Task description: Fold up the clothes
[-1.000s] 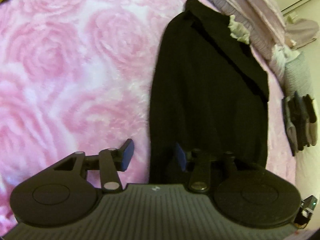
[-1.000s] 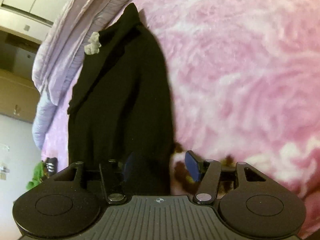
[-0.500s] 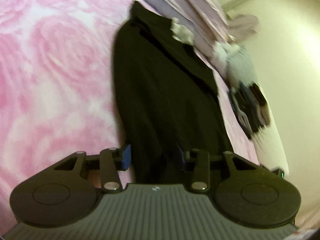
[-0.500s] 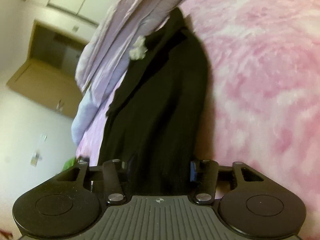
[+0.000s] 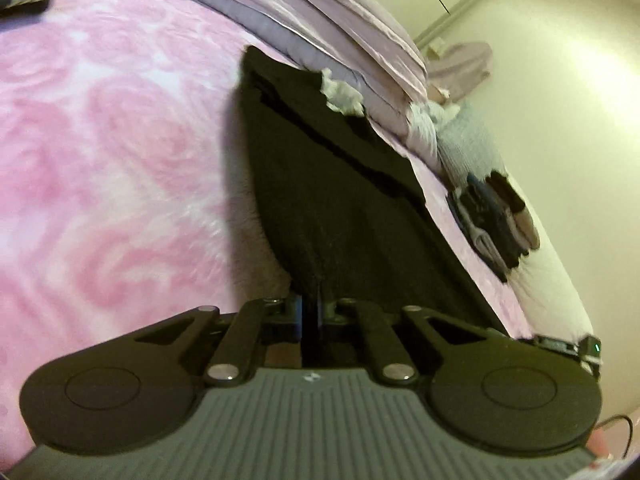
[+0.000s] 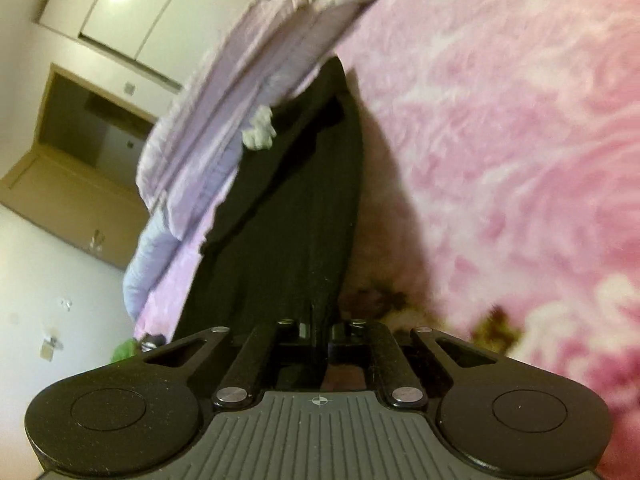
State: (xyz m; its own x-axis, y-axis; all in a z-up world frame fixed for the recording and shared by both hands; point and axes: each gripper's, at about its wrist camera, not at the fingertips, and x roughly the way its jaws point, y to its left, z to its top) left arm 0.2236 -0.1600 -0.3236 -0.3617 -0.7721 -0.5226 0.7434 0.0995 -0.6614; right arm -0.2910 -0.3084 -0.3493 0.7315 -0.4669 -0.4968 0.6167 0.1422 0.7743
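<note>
The black garment (image 5: 344, 200) lies lengthwise on the pink rose-patterned blanket (image 5: 100, 140) that covers the bed, its far end reaching up to the lilac pillows (image 5: 320, 12). A small pale crumpled cloth (image 5: 342, 94) sits on the garment's far part, just beside the pillows.

The left tool (image 5: 309, 314) is clenched on the garment's near edge, the dark fabric running straight into the narrow slit between its jaws. The right tool (image 6: 318, 330) is likewise clamped on the near edge, the cloth rising from between its jaws in taut folds.

In the left wrist view a stack of folded dark clothes (image 5: 496, 220) sits near the bed's edge, well apart from the garment, with a grey bundle (image 5: 464, 140) beyond it. No container shows in either view.
</note>
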